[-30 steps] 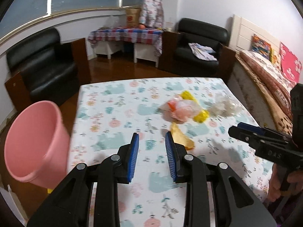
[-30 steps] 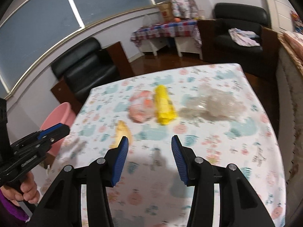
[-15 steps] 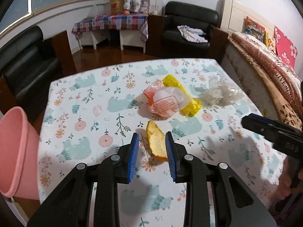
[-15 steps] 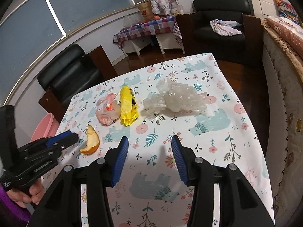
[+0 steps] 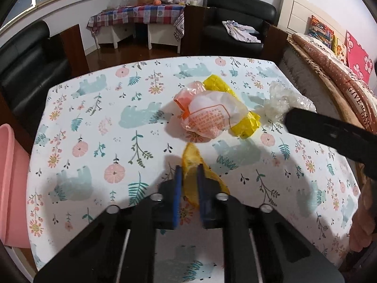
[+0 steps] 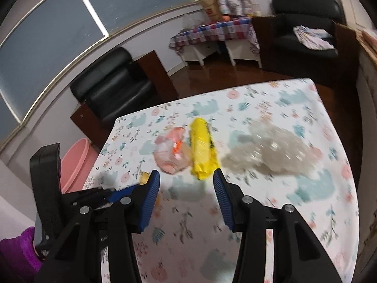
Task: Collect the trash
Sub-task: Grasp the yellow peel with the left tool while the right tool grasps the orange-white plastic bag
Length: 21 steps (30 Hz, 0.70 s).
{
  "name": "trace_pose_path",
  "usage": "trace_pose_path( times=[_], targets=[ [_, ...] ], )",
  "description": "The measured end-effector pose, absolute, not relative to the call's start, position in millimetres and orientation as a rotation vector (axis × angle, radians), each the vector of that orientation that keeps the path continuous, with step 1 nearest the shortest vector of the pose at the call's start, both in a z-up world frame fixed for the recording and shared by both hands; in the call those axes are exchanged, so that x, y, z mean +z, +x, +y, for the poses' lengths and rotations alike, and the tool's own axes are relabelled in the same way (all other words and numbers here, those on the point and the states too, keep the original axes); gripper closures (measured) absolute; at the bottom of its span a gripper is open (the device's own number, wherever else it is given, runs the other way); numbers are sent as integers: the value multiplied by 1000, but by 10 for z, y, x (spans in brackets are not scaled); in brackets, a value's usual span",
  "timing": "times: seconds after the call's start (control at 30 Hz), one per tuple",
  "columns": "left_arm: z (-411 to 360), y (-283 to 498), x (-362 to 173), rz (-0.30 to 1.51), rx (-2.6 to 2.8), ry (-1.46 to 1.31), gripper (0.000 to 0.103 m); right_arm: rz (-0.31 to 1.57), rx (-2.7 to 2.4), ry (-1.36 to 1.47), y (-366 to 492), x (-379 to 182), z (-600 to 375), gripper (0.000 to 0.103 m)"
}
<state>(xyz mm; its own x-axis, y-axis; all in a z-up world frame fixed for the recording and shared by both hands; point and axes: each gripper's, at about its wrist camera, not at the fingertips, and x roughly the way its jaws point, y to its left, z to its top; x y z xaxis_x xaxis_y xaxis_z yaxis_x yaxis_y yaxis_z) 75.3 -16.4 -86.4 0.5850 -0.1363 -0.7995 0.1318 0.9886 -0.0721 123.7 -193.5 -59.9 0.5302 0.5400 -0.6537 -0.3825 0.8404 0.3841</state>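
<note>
table: a cloth (image 5: 99,127) printed with pale blue bears, pink flowers and leaf sprigs covers the whole top.
room: black armchairs (image 5: 238,21) along the walls, a low side table under a plaid cover (image 5: 136,14), dark wood floor, a bed with patterned blankets (image 5: 329,75) beside the table.
bin: a pink bucket (image 5: 11,188) stands off the table's left edge.
trash: an orange peel (image 5: 190,158) lies near the front; behind it an orange-and-white printed bag (image 5: 207,115) rests against a yellow wrapper (image 5: 245,122); a crumpled clear plastic bag (image 6: 275,153) lies just right of those.
left gripper (image 5: 188,172): angled down onto the table, blue pads closing on the orange peel, which sits pinched between them.
right gripper (image 6: 186,181): held above the table, tilted down toward the yellow wrapper, jaws apart with nothing between them.
person: a purple sleeve (image 6: 21,254) shows behind the left tool.
</note>
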Motion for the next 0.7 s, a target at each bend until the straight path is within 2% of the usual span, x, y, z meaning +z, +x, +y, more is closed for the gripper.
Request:
trace_pose_path(
  times=[0.7],
  targets=[
    [268,502,-621,877,-123,-92,99,846,509,-78,1642,-800,-1081,55]
  ],
)
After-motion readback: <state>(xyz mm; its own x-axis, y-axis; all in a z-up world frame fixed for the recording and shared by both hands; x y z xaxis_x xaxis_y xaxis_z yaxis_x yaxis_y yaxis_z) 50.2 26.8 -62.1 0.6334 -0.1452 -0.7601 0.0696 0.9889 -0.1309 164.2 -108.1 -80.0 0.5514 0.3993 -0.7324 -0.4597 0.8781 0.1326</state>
